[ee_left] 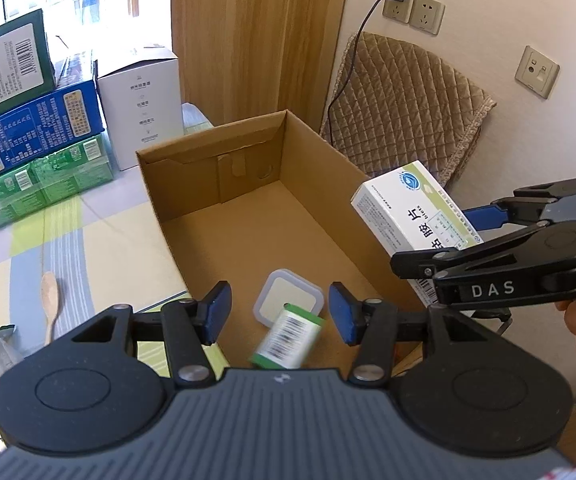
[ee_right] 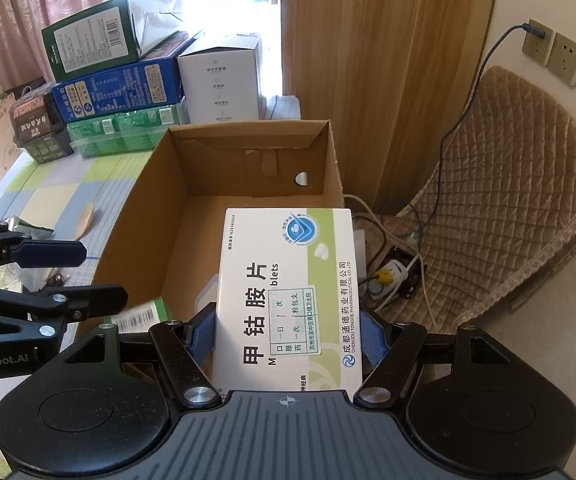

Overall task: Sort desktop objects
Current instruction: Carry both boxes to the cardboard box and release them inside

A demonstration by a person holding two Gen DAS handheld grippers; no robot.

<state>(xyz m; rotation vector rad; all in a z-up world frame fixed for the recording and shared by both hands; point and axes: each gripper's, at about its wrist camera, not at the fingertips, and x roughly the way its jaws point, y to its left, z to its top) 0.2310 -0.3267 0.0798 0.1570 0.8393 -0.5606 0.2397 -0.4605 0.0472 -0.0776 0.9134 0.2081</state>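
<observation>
An open cardboard box (ee_left: 320, 168) (ee_right: 135, 220) stands on the table. On its floor lies a square clear container with a white lid (ee_left: 290, 298). My left gripper (ee_left: 280, 314) (ee_right: 101, 274) hangs open over the box's near end. A small green and white carton with a barcode (ee_left: 288, 336) (ee_right: 143, 316) shows blurred and tilted below its pads, touching neither. My right gripper (ee_right: 288, 340) (ee_left: 444, 240) is shut on a white and green medicine box (ee_right: 288, 288) (ee_left: 408, 208), held above the cardboard box's right wall.
Green, blue and white cartons (ee_left: 39, 132) (ee_right: 115, 96) are stacked at the back left of the table. A wooden spoon (ee_left: 49, 292) lies left of the cardboard box. A quilted chair (ee_right: 508, 208), cables and a power strip (ee_right: 392, 276) are on the right.
</observation>
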